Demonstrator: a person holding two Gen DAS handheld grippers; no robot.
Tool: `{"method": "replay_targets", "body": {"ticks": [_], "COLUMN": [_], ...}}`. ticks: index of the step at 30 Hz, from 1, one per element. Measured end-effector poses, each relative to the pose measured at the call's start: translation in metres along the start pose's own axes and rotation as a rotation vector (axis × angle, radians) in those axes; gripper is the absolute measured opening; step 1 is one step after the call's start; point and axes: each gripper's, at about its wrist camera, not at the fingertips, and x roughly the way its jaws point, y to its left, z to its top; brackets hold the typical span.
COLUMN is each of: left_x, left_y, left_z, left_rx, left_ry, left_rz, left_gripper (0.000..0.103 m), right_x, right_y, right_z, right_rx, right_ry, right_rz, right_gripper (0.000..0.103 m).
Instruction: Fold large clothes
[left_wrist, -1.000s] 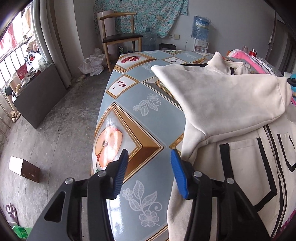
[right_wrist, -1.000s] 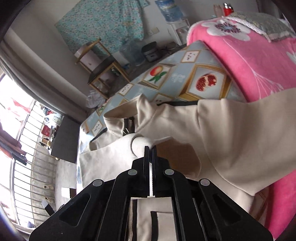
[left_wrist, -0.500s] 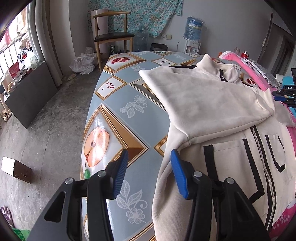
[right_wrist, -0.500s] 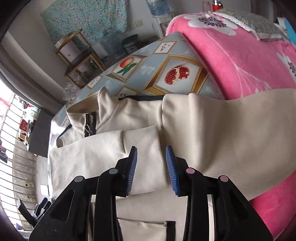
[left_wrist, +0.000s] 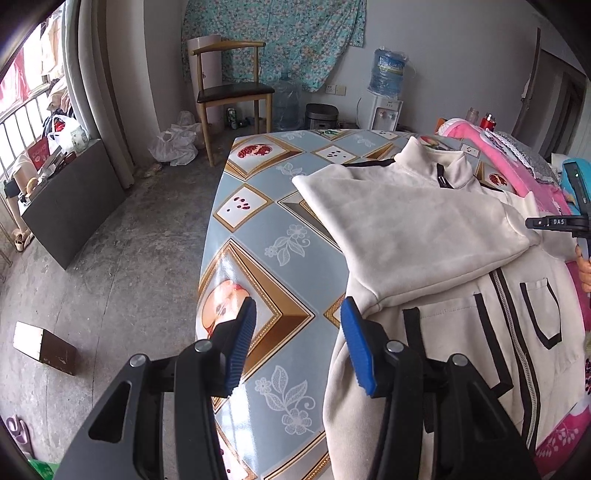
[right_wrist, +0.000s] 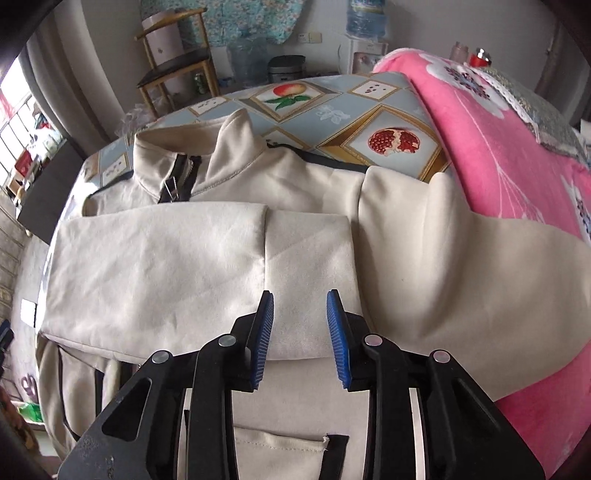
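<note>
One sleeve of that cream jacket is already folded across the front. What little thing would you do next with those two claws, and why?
Probably move the right claw, open and holding nothing, over to the other sleeve and grip it. That sleeve lies spread out onto the pink blanket, while the first sleeve already lies flat across the jacket. The left claw, open over the table edge, can wait.

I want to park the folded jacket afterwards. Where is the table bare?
Bare tablecloth lies between the jacket and the table's floor-side edge, and beyond the collar. The pink blanket side is crowded, with the jacket lapping onto it.
</note>
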Motion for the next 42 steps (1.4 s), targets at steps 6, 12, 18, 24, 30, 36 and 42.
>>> {"method": "replay_targets", "body": {"ticks": [6,12,18,24,30,36,42], "left_x": [0.009,0.034,0.075,0.115,0.149,0.141,0.138], "left_y": [-0.013,-0.05,-0.096,-0.125,-0.126,-0.129,-0.139], "left_z": [0.019,0.052,0.079,0.089,0.08,0.084,0.086], "left_rx": [0.058,0.106,0.148,0.162,0.15,0.147,0.145], "left_ry": [0.026,0.07,0.112,0.167,0.225,0.199,0.189], "left_rz": [-0.004,-0.085,-0.087,-0.056,0.002,0.009,-0.01], "left_gripper": [0.049,0.061,0.073,0.076,0.078,0.08,0.08], "right_x": [0.026,-0.001,0.0,0.027,0.039,0.021,-0.016], "right_y": [-0.002,0.003,0.029,0.04,0.031,0.017,-0.016], "right_z": [-0.018,-0.013,0.002,0.003,-0.007,-0.008,-0.004], "right_rx": [-0.043,-0.035,-0.096,-0.128,-0.121,-0.09,-0.038], "right_ry": [0.074,0.021,-0.046,-0.044,-0.033,-0.045,-0.106], "right_rz": [-0.059,-0.017,-0.023,-0.053,-0.046,0.019,0.019], "right_gripper": [0.023,0.026,0.037,0.045,0.057,0.071,0.079]}}
